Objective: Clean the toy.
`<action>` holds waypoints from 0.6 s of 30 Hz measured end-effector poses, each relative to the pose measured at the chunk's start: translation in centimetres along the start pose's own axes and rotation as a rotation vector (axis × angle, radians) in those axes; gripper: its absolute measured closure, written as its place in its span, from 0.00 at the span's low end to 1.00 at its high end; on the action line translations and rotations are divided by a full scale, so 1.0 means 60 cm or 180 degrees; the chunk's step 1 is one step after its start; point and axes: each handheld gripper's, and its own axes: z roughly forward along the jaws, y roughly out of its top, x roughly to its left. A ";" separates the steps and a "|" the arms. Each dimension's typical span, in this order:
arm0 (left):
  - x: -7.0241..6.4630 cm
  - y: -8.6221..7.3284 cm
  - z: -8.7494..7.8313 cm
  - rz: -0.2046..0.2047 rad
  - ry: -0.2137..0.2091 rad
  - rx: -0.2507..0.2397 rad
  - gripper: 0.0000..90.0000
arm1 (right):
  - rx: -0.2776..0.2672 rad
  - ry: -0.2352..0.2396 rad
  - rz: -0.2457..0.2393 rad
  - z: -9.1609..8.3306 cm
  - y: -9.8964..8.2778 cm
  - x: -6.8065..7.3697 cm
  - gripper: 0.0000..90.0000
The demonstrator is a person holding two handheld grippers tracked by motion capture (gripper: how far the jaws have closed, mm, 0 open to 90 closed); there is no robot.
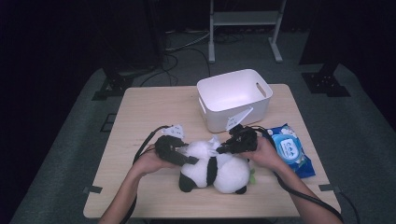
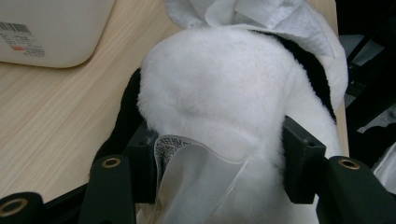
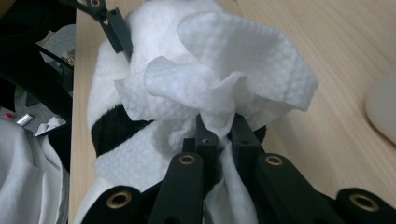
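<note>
Panda plush toy lies near the front edge of the wooden table, in front of the white bin. Left gripper has its jaws half spread, both pads pressing into the toy's white fur beside its clear tag. Right gripper is pinched tight on a crumpled white wipe, held against the toy.

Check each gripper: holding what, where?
Left gripper clamps the black-and-white plush panda across its white head; right gripper pinches the white embossed wipe at its gathered middle.
</note>
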 end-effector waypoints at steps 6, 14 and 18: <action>0.003 0.000 -0.002 0.0126 0.0256 -0.0117 0.48 | -0.0047 0.0007 0.0070 0.005 0.017 -0.018 0.93; 0.001 0.002 -0.009 0.0251 0.0246 -0.0143 0.47 | -0.0141 0.0036 0.0157 0.002 0.017 -0.030 0.93; 0.001 0.005 -0.013 0.0113 0.0100 -0.0099 0.31 | -0.0120 0.0072 0.0091 0.008 0.009 -0.018 0.93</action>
